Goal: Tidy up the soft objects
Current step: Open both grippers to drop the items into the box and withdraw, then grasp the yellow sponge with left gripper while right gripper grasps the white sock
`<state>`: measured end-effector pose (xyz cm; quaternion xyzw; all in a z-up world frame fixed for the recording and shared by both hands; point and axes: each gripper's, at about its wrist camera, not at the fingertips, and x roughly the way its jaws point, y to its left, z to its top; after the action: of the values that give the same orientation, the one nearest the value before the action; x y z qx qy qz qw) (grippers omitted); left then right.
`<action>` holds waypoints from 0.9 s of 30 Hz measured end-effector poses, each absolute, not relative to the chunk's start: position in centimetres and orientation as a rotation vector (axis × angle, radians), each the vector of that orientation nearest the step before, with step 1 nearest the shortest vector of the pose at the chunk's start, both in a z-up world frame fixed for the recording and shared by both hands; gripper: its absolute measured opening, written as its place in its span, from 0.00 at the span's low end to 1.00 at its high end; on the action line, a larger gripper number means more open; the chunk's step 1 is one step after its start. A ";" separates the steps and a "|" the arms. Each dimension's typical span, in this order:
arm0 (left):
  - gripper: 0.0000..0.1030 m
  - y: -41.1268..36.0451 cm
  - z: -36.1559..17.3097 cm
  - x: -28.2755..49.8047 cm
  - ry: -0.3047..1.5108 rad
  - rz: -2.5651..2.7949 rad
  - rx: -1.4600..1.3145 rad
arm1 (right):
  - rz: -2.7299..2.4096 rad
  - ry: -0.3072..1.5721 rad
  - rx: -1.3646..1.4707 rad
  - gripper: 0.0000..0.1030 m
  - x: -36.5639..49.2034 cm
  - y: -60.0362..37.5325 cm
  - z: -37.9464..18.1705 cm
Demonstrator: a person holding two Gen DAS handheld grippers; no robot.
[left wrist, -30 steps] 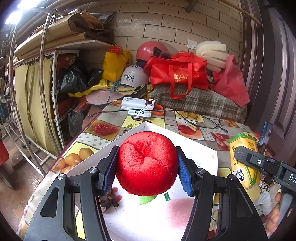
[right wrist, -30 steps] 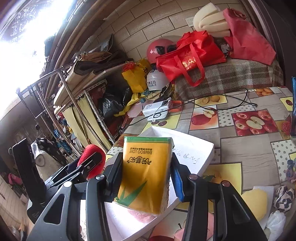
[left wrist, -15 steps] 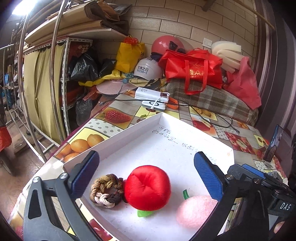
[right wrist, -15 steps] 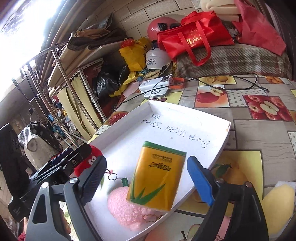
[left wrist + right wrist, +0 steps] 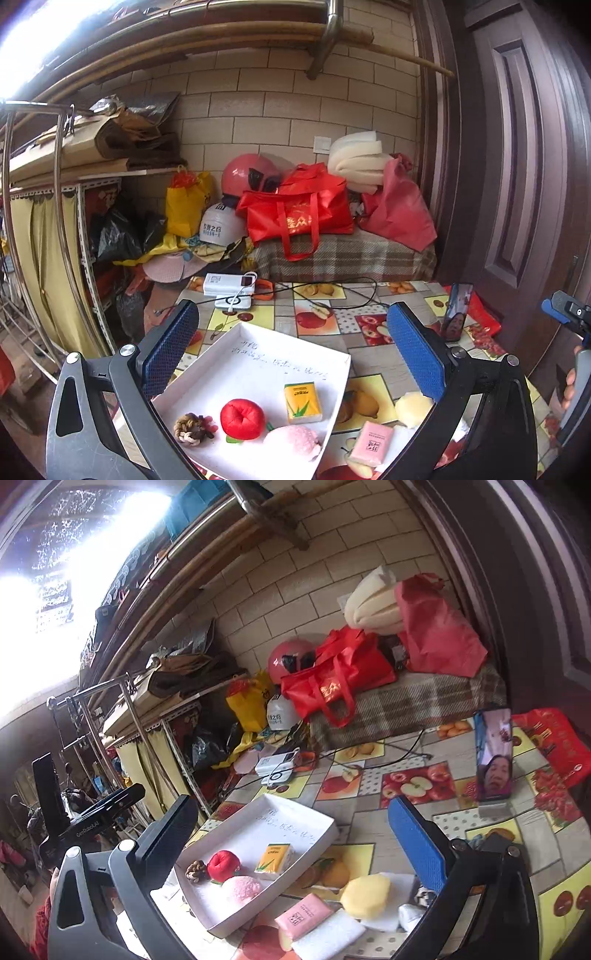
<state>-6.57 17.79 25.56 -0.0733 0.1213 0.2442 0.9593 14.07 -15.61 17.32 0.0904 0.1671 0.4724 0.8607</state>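
Both grippers, left gripper [image 5: 291, 354] and right gripper [image 5: 291, 834], spread wide, empty, above fruit-print tablecloth [image 5: 325, 317]. Red plush [image 5: 242, 419], yellow tissue pack [image 5: 302, 402] lie in white tray [image 5: 258, 354]. Brick wall [image 5: 280, 110], cluttered shelf [image 5: 74, 166] behind.

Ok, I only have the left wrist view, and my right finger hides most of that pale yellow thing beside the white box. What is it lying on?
Observer: The yellow sponge sits on a white pad, outside the box and not touching it.
Operator: And the pink packet, is it flat on the table?
Observer: No, one end of the pink packet rests on a folded white cloth.
Operator: I only see the tip of the other tool. Is it carrying anything?
Observer: The right gripper is open, with nothing between its fingers.
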 end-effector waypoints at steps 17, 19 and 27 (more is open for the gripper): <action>1.00 5.2 42.9 -17.4 -0.159 0.104 -0.034 | 0.669 -0.265 0.231 1.00 5.6 -37.8 35.2; 1.00 5.1 39.2 -15.8 -0.085 0.071 -0.045 | 0.729 -0.230 0.175 1.00 4.9 -35.9 33.9; 1.00 6.7 17.9 -8.2 0.392 0.101 -0.220 | 1.298 0.237 0.082 1.00 7.8 -20.6 24.2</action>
<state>-8.21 6.72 17.94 -0.1091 0.1942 0.0501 0.9736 7.80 -20.57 24.17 0.0378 0.1100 0.6027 0.7894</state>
